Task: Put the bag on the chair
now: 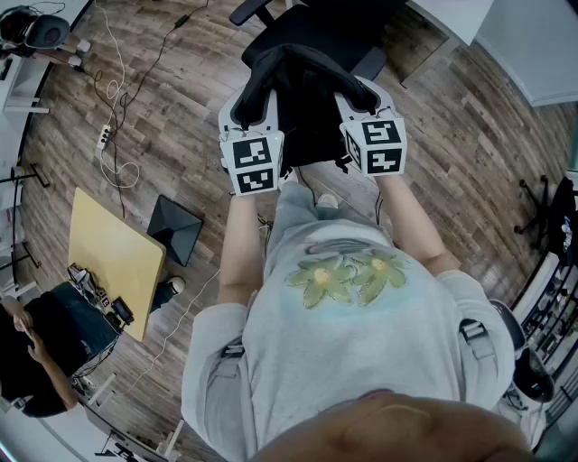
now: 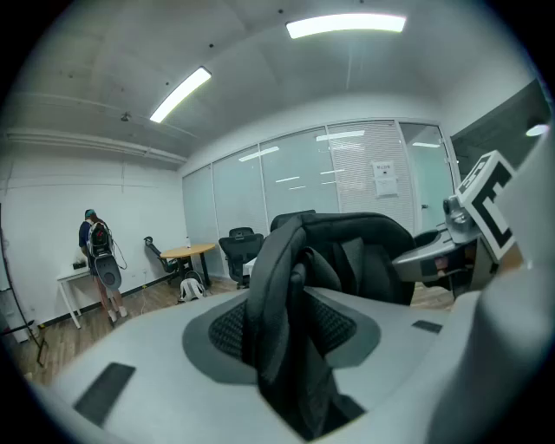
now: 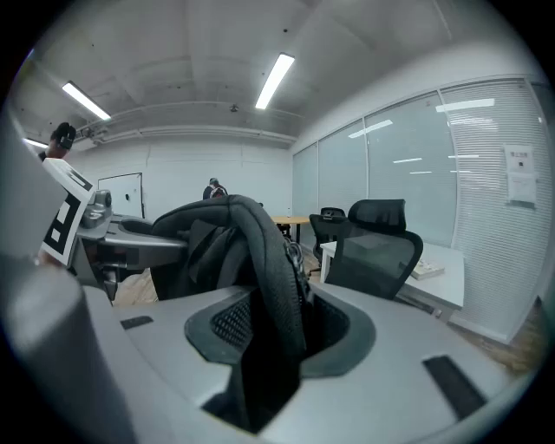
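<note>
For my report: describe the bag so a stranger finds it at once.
On the wooden floor stands a black office chair. Just in front of it is the bag, soft black fabric. Unlike the chair, it hangs clamped in the left gripper and right gripper.

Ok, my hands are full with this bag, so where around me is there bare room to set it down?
What shows of the chair beyond the bag looks bare. The wooden floor to the right of the chair is open too. The left is crowded: cables, a power strip, a black object and the yellow table.
</note>
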A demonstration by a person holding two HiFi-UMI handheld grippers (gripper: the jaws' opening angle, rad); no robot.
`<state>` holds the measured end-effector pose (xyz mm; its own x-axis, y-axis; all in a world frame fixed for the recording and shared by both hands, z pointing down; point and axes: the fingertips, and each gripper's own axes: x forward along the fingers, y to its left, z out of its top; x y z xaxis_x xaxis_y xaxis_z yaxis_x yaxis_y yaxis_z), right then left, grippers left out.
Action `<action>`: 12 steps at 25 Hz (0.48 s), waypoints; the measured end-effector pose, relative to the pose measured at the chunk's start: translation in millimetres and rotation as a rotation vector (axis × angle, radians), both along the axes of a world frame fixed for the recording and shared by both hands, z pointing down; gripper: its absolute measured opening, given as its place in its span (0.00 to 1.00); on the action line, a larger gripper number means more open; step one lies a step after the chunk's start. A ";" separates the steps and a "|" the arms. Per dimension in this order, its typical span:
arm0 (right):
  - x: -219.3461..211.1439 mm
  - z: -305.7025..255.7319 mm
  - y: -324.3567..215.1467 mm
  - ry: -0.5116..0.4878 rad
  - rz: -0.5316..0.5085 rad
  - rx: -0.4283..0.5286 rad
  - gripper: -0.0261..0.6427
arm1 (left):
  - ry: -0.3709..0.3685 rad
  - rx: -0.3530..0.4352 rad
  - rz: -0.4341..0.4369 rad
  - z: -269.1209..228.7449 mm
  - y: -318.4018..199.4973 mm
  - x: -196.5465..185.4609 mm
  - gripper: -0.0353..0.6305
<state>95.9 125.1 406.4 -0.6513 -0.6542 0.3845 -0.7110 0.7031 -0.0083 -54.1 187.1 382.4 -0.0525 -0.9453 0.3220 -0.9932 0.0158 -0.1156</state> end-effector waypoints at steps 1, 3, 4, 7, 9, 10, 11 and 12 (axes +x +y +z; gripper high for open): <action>-0.7 1.2 -1.3 -0.001 0.002 0.000 0.25 | 0.001 -0.001 0.003 1.4 -1.5 -0.8 0.31; -2.5 3.7 -4.1 -0.003 0.004 -0.001 0.25 | 0.005 -0.002 0.009 3.9 -4.7 -2.9 0.31; -3.6 4.9 -5.9 -0.004 0.005 -0.004 0.25 | 0.008 -0.003 0.012 5.1 -6.7 -4.3 0.31; -8.1 7.5 -12.0 0.000 0.014 -0.010 0.25 | 0.013 -0.008 0.027 7.9 -14.1 -9.9 0.31; -12.2 8.1 -15.4 0.004 0.022 -0.013 0.25 | 0.016 -0.011 0.035 8.9 -19.1 -14.8 0.31; -14.3 8.2 -17.0 0.006 0.026 -0.014 0.25 | 0.017 -0.012 0.040 9.3 -21.6 -17.3 0.31; -16.6 8.3 -18.7 0.007 0.029 -0.015 0.25 | 0.018 -0.013 0.045 9.5 -24.0 -19.9 0.31; -19.0 8.2 -20.4 0.009 0.033 -0.016 0.25 | 0.018 -0.014 0.050 9.6 -26.4 -22.7 0.31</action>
